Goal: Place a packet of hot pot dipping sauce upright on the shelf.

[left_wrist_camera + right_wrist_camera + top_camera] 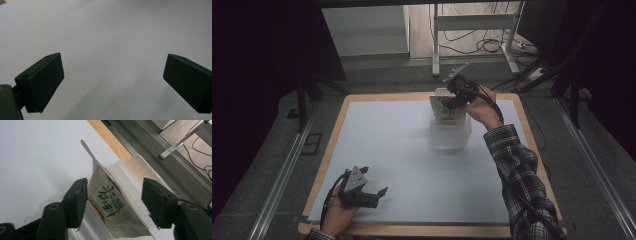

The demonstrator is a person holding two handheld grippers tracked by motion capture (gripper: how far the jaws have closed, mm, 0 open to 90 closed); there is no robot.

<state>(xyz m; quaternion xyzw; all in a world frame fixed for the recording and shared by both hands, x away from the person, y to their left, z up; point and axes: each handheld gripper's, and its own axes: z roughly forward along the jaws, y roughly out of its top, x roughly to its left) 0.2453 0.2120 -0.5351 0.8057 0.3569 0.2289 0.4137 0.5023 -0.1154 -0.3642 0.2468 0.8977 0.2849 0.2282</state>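
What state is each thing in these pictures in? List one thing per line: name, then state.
Packet: standing tilted inside the bin, between open jaws, not clamped.
Clear bin: upright on the table, lidless.
Right gripper: open, over the bin.
Left gripper: open, nothing between its jaws, above the white table.

Packet (113, 205): cream with green lettering. Container (450, 134): translucent white. Tabletop (387, 150): white, light wood border. Sleeve (522, 175): dark plaid. Claws: black.
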